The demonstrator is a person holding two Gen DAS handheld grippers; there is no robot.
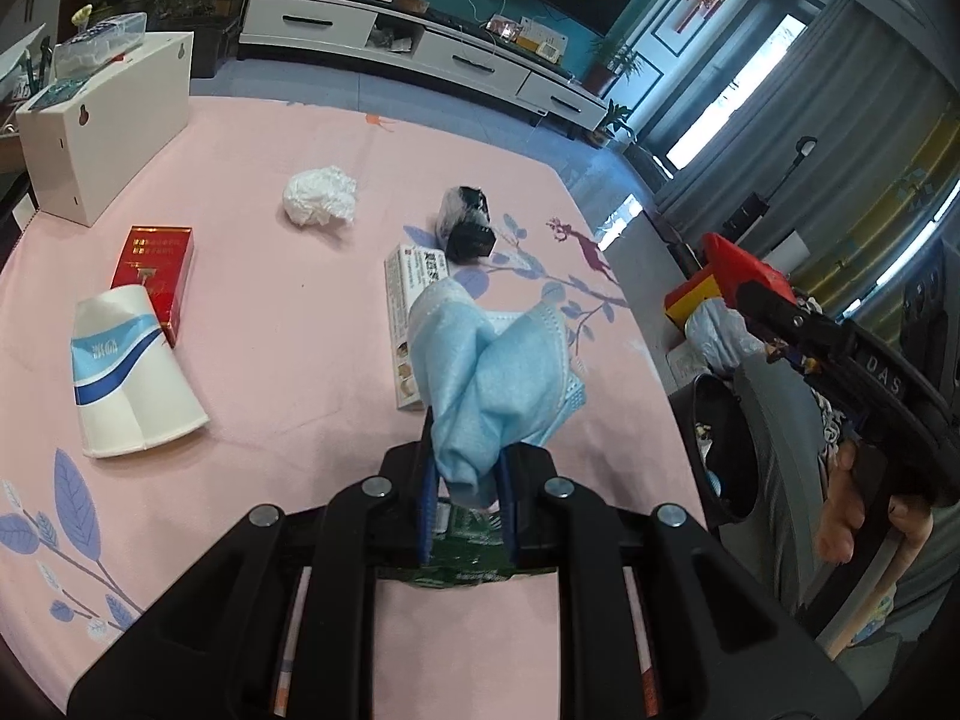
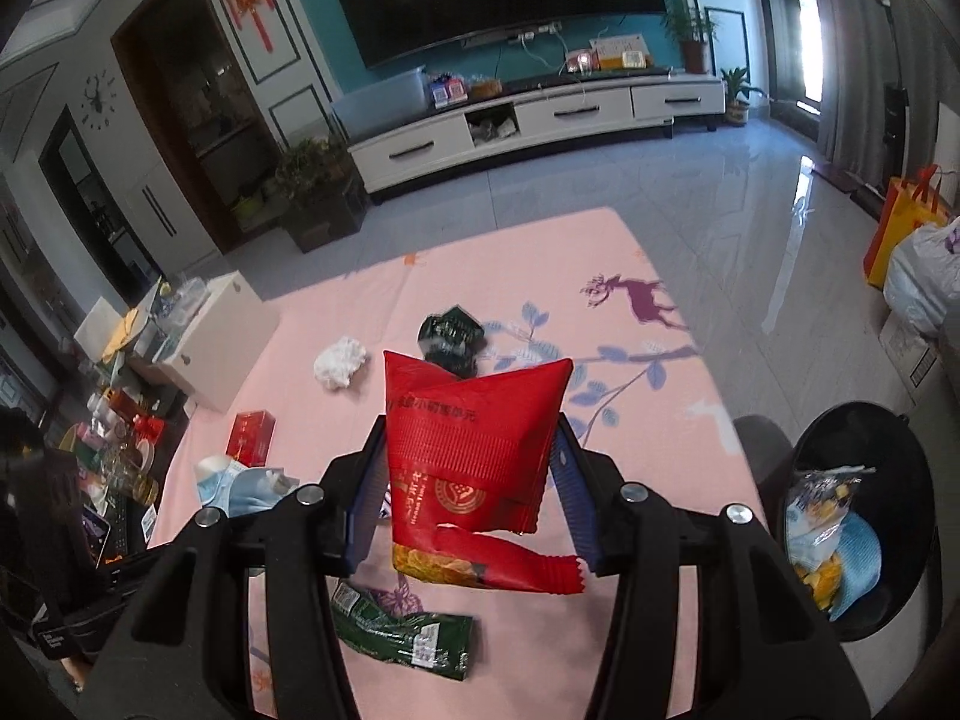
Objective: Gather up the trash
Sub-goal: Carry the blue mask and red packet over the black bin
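My left gripper [image 1: 465,483] is shut on a crumpled blue face mask [image 1: 492,372] and holds it above the pink tablecloth [image 1: 270,312]. My right gripper [image 2: 468,492] is shut on a red snack packet [image 2: 468,450], held above the table beside the black bin [image 2: 858,540]. The bin holds wrappers and a blue mask. The right gripper and red packet also show in the left wrist view [image 1: 744,276] above the bin [image 1: 720,450]. On the cloth lie a white tissue ball [image 1: 319,195], a black wrapped lump [image 1: 467,225], a white box [image 1: 408,324], a red cigarette pack [image 1: 157,270], a flattened paper cup [image 1: 129,372] and a green wrapper [image 2: 402,630].
A white carton [image 1: 108,120] stands at the table's far left corner. A cluttered side table [image 2: 114,438] sits to the left. Bags [image 2: 918,258] stand on the floor at the right. A TV cabinet [image 2: 540,120] lines the far wall.
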